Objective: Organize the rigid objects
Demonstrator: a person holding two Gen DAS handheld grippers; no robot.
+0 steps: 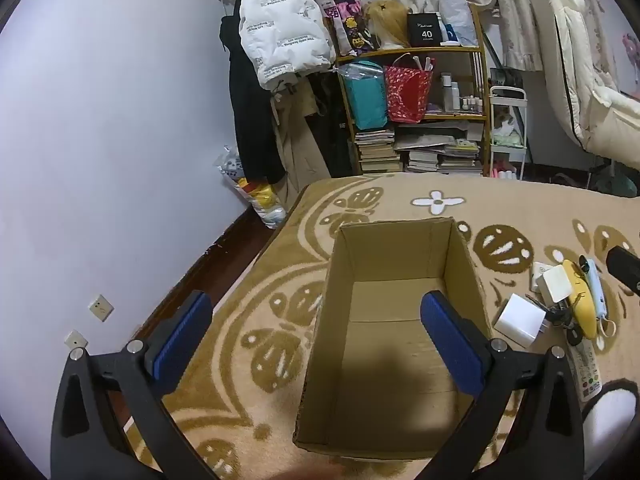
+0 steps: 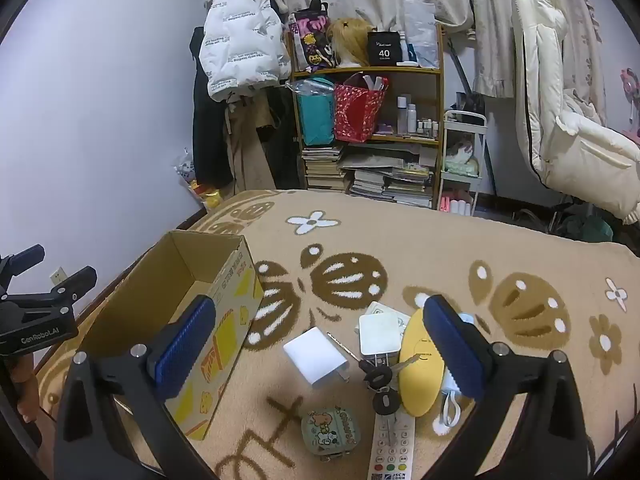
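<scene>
A: Cardboard box (image 1: 394, 320) — where, what's in it?
B: On patterned blanket (image 2: 400, 240), open top, nothing inside. Left gripper (image 1: 316, 312) hovers above it, jaws wide, holding nothing.
A: Right gripper (image 2: 316, 316)?
B: Jaws wide too, empty, over the clutter just right of box.
A: Items?
B: White charger (image 2: 316, 356), white adapter (image 2: 380, 334), yellow oval case (image 2: 420, 372), keys (image 2: 380, 376) touching it, remote (image 2: 392, 448), cartoon pouch (image 2: 330, 432), face mask (image 2: 452, 396) partly hidden by the finger.
A: Bkgd?
B: Bookshelf (image 2: 368, 120), white jacket (image 2: 240, 36).
</scene>
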